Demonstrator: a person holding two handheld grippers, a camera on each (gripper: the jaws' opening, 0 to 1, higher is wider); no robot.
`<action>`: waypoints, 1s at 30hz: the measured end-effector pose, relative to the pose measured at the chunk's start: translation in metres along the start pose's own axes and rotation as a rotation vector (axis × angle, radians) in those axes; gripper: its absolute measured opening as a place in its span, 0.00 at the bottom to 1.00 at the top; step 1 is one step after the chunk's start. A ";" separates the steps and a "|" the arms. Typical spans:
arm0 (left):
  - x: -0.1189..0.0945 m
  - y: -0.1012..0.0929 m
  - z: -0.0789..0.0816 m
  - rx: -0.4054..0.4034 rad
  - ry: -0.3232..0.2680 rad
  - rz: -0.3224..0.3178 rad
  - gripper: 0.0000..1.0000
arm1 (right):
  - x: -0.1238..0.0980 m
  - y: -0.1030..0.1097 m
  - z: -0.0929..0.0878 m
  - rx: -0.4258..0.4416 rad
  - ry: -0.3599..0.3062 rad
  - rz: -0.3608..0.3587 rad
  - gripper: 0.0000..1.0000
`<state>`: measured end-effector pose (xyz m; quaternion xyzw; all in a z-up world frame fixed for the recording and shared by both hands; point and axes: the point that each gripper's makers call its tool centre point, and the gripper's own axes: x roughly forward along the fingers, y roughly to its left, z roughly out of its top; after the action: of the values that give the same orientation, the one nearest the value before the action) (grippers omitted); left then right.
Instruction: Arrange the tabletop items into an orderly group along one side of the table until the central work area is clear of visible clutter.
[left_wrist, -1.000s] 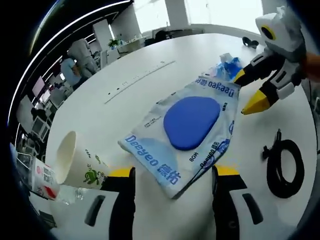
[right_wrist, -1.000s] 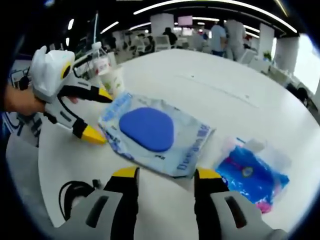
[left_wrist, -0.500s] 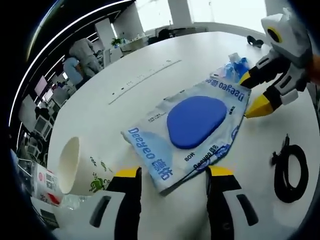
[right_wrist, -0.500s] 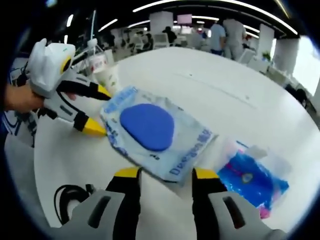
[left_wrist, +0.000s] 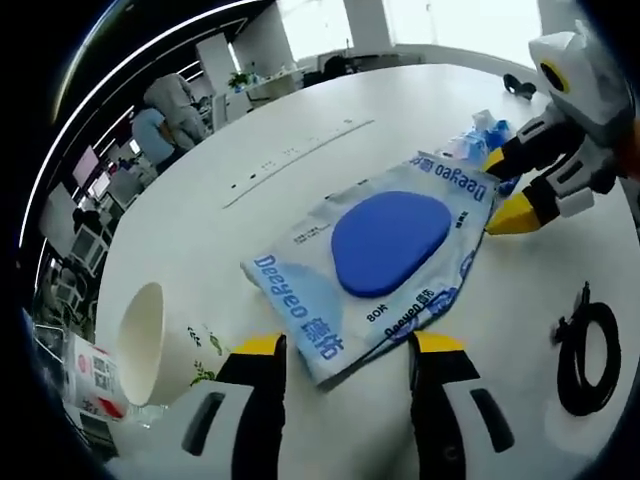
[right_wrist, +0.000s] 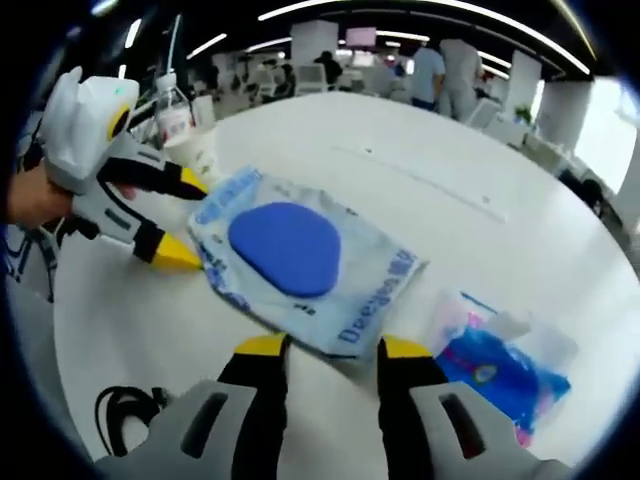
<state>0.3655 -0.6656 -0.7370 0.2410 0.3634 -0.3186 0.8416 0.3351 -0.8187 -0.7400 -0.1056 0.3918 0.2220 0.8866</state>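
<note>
Left gripper view: left tool spread, wipes pack corner lying between its tips on table. Paper cup tipped beside pack; black cable opposite.
Right gripper view: right tool spread, straddling pack's other edge; small blue packet nearby.

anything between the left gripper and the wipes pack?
Nothing visible. The wipes pack lies flat right ahead of the left gripper, its near corner between the open jaws. The paper cup lies off to the side, and the right gripper sits at the far edge.
</note>
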 end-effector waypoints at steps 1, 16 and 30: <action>0.000 0.000 0.001 -0.001 -0.002 0.000 0.48 | 0.000 -0.001 0.000 0.000 -0.002 -0.003 0.31; -0.003 0.000 0.004 -0.009 -0.004 0.006 0.49 | -0.006 -0.004 -0.001 0.045 -0.012 -0.022 0.33; -0.018 -0.005 0.009 -0.016 -0.023 0.009 0.49 | -0.028 -0.006 -0.003 0.063 -0.026 -0.039 0.33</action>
<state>0.3568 -0.6680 -0.7189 0.2323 0.3551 -0.3145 0.8491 0.3197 -0.8341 -0.7208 -0.0826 0.3849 0.1936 0.8986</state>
